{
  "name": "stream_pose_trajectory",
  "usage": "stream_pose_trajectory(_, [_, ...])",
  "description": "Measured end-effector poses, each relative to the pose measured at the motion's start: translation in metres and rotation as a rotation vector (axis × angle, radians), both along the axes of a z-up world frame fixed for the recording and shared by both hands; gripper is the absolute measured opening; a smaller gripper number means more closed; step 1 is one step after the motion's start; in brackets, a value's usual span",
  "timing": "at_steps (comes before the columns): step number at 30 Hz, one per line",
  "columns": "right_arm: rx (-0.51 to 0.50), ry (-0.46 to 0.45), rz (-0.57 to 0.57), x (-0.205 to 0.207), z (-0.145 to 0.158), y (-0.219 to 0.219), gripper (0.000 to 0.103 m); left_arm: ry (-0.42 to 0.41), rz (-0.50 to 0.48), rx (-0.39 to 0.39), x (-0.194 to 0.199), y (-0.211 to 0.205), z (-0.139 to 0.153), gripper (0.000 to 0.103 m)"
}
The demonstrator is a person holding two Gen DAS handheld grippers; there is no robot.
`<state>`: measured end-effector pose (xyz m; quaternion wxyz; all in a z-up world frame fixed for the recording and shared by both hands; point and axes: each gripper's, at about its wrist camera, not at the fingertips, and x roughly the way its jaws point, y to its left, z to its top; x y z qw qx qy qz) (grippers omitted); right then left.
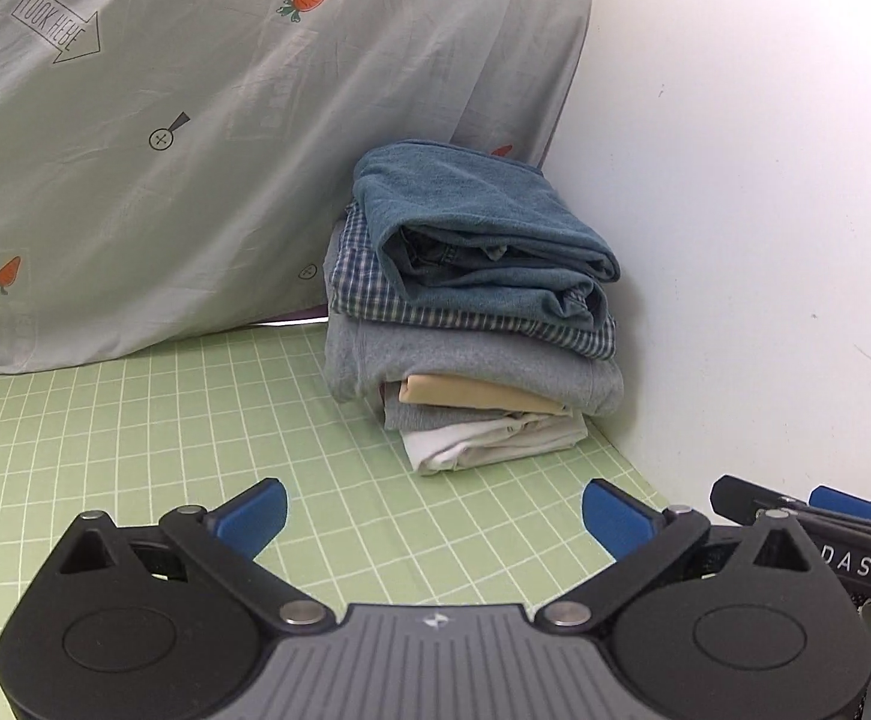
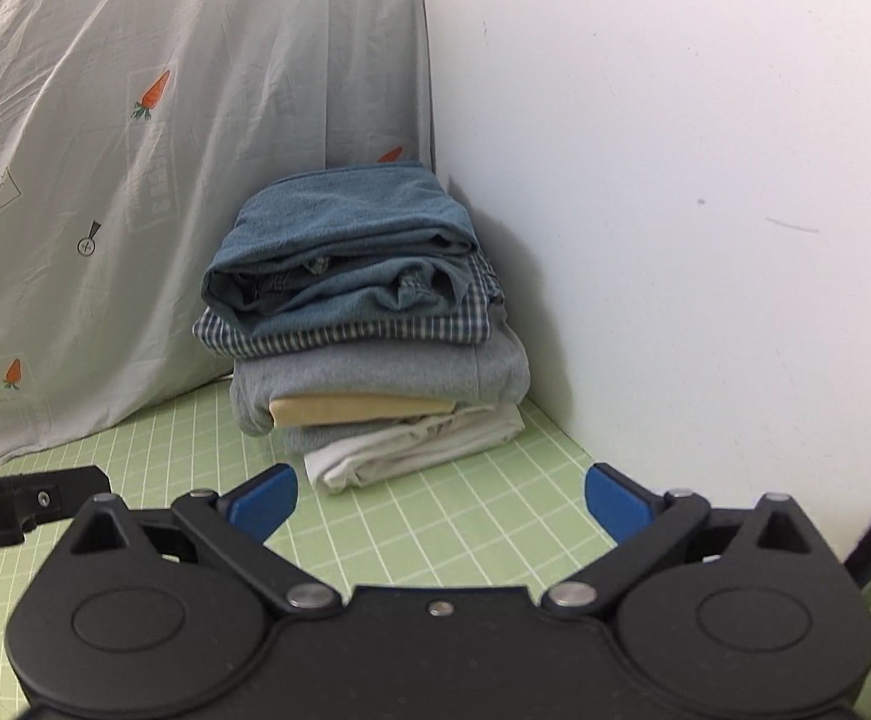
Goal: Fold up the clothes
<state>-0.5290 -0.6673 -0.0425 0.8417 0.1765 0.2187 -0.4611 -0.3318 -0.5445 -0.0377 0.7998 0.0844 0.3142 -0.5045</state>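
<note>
A stack of folded clothes [image 1: 471, 312] stands in the far corner of the green grid mat [image 1: 195, 432]. On top lies a blue denim piece [image 1: 483, 228], under it a checked shirt [image 1: 375, 294], a grey garment [image 1: 465, 360], a tan one [image 1: 477, 393] and a white one [image 1: 489, 441]. My left gripper [image 1: 434, 519] is open over the mat, short of the stack, nothing between its blue pads. The right wrist view shows the same stack [image 2: 369, 324] ahead of my right gripper [image 2: 441, 507], also open and holding nothing.
A grey sheet printed with carrots [image 1: 195, 150] hangs behind the mat on the left. A white wall [image 1: 735, 210] bounds the right side against the stack. The other gripper's body shows at the right edge [image 1: 825, 534] and at the left edge [image 2: 27, 504].
</note>
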Motion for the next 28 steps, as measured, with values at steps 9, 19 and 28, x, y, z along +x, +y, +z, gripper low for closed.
stream_pose_trajectory(9, [0.078,0.019,0.007,-0.026,-0.025,0.025,0.103,-0.009,-0.003,0.068,-0.028,0.026,-0.019,0.103])
stream_pose_trajectory(19, [0.08,0.033,0.031,-0.032,-0.028,0.028,0.103,-0.01,-0.004,0.081,-0.041,0.032,-0.025,0.103])
stream_pose_trajectory(28, [0.077,0.036,0.037,-0.032,-0.028,0.023,0.103,-0.007,-0.001,0.086,-0.044,0.026,-0.026,0.103])
